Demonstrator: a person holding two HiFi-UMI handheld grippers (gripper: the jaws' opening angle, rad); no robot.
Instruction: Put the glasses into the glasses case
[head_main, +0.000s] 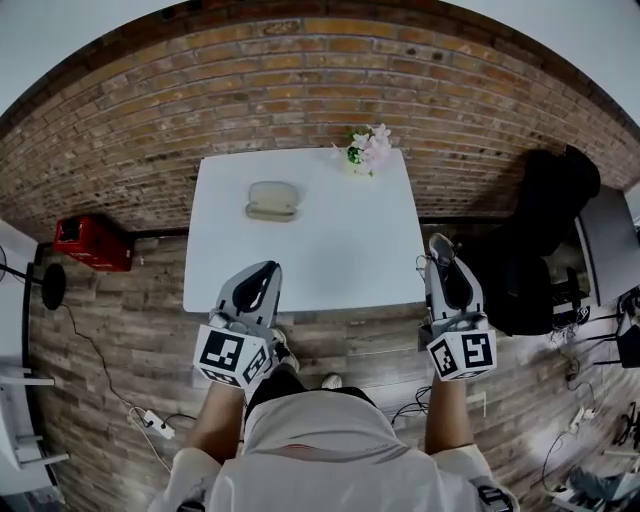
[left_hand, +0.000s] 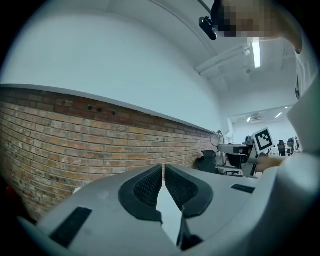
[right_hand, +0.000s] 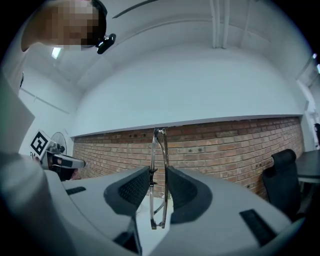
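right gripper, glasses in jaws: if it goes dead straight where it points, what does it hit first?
Probably the brick wall. The right gripper, shut on the glasses, points level over the table near its right edge. The flowers sit low near that line, and depth is unclear.

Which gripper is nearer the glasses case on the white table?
Left. The left gripper is at the near edge of the table, almost straight below the glasses case in the head view. The right gripper is beyond the right edge, farther away.
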